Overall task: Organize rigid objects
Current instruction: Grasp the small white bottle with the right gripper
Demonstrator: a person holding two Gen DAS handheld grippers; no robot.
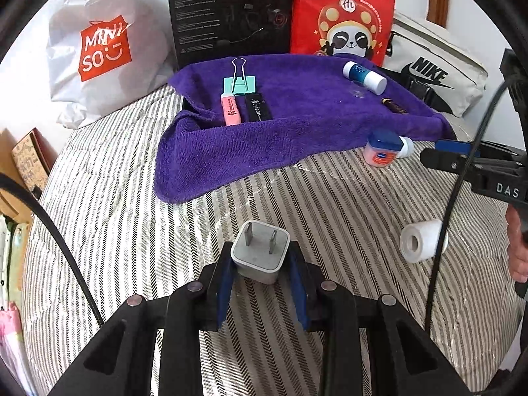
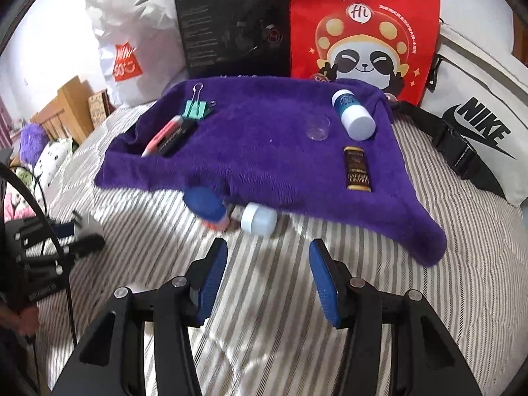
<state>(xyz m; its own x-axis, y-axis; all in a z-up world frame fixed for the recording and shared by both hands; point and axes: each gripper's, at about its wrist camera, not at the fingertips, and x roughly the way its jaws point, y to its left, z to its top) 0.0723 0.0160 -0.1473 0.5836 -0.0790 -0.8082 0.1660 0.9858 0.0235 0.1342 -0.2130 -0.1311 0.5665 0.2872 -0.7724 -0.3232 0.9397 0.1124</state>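
Left claw (image 1: 260,265): closed on a white two-prong charger plug (image 1: 259,254), held between the blue pads with the prongs pointing forward, above the striped bedspread (image 1: 165,231).

Right claw (image 2: 268,277): jaws spread apart, nothing between them, positioned over the striped bedspread just short of the purple towel (image 2: 264,151).

Items on the purple towel, left group: mint binder clip (image 1: 239,81), pink tube (image 1: 230,109) and black labelled case (image 1: 258,107), lying side by side and touching. Right group: blue-and-white bottle (image 2: 353,114) lying on its side, clear round lid (image 2: 318,128) just beside it, dark brown labelled tube (image 2: 356,173) nearer the towel edge.

Items on the bedspread: blue-capped Vaseline jar (image 1: 382,148) and a small white-capped container (image 2: 259,219), touching each other at the towel's front edge; white tape roll (image 1: 419,241) lying well apart to the right.

Behind the towel: Miniso bag (image 1: 102,46), black box (image 1: 231,10), red panda bag (image 1: 343,16), Nike bag (image 2: 475,132).
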